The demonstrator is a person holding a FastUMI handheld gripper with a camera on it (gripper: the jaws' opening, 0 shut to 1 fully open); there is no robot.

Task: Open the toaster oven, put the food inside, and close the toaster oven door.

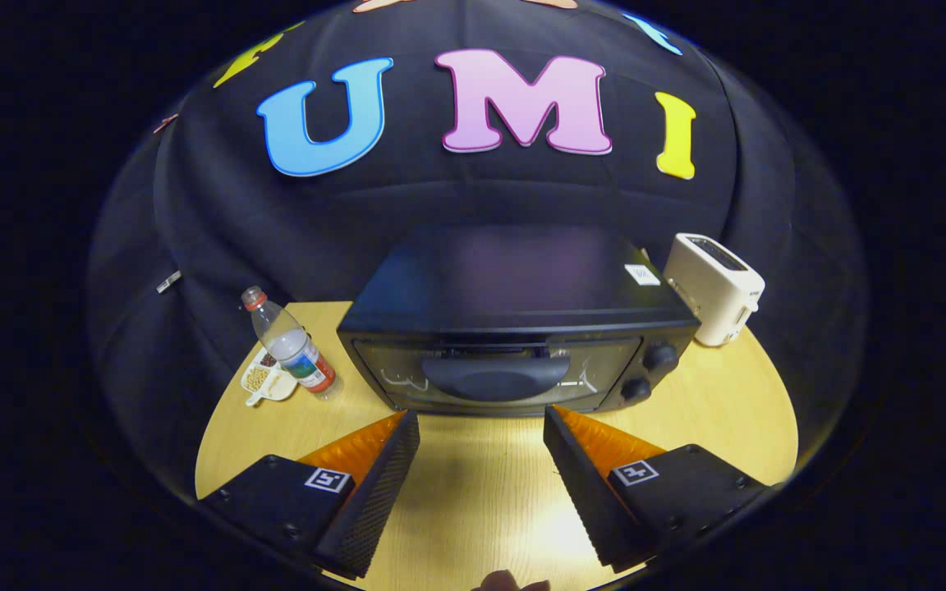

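hand-held gripper (481,431) wide, holding nothing, fingers just short of one toaster oven (514,345) on worktop (481,492). door shut, handle (496,379) between fingertips. fits either before opening or after closing. one bottle (292,345), one food tray (268,379) (contents unclear), one toaster (715,287).

**Surfaces and finishes**

My gripper (481,419): fingers spread apart, holding nothing; pads (374,492) finely ribbed, matt, rubbery-looking. Table (481,492) is pale wood grain, smooth, soft sheen under the light. Toaster oven (514,328): dark top panel, semi-gloss, faintly reflective; door glass glossy; handle (495,377) and knobs (660,357) matt plastic. Toaster (715,287): cream plastic, smooth, low gloss. Bottle (292,345): clear plastic, shiny, with a glossy label. Booth wall (276,222): matt cloth, lightly creased.
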